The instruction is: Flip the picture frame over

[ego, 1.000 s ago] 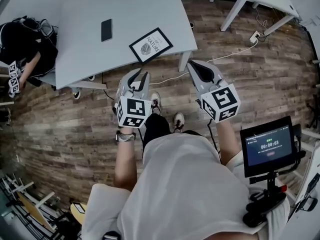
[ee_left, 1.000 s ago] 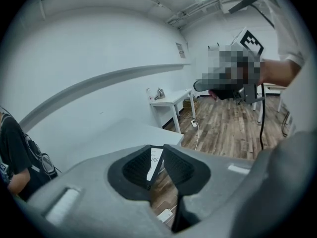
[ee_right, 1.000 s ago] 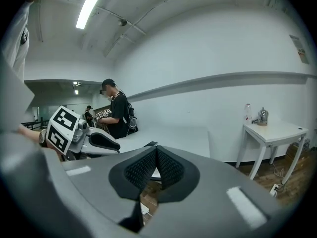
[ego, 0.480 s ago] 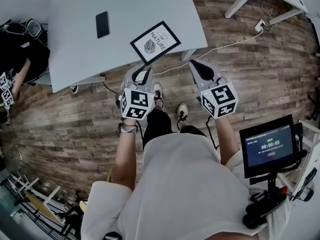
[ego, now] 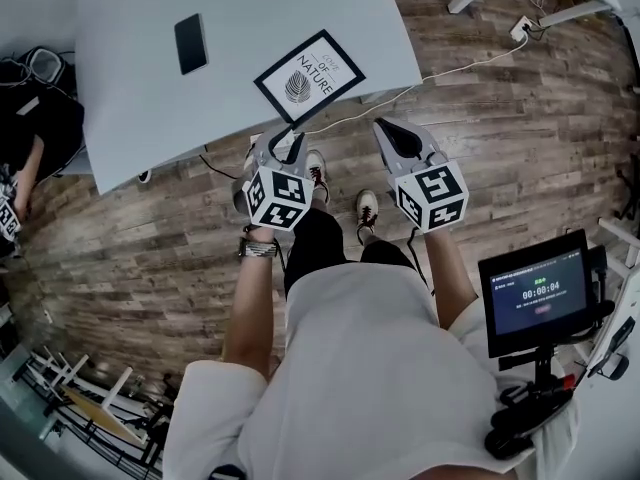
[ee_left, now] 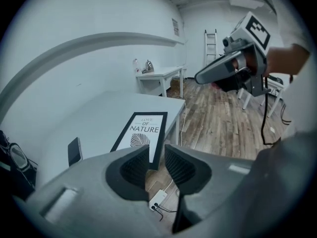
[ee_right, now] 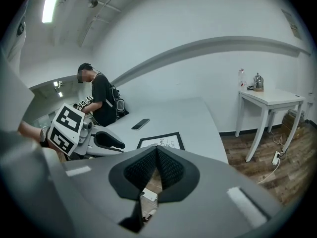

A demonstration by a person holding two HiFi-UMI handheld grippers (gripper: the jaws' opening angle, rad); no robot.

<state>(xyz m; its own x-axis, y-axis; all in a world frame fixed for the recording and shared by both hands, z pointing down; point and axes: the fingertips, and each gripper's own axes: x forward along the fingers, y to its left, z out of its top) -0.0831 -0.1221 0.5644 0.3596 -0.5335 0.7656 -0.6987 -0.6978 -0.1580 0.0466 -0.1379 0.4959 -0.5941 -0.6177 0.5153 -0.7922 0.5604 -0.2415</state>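
Note:
A black-rimmed picture frame point(ego: 308, 78) lies face up on the grey table point(ego: 150, 98), near its front edge, with a leaf print and lettering showing. My left gripper point(ego: 284, 140) hovers just short of the frame's near corner. In the left gripper view its jaws point(ee_left: 157, 155) stand open with nothing between them, having just been opening, and the frame point(ee_left: 141, 133) lies beyond. My right gripper point(ego: 388, 130) hangs over the floor to the right of the table edge. Its jaws point(ee_right: 156, 151) are shut on nothing, with the frame point(ee_right: 161, 142) ahead.
A black phone point(ego: 190, 43) lies on the table left of the frame. A person in black point(ee_right: 101, 100) stands at the table's far left. A white side table point(ee_right: 270, 100) stands at the right, a power strip point(ego: 520, 28) lies on the wooden floor, and a timer screen point(ego: 538, 293) sits at my right.
Both grippers have come nearer to the table's front edge and the frame. The left jaws stand a little wider apart than before.

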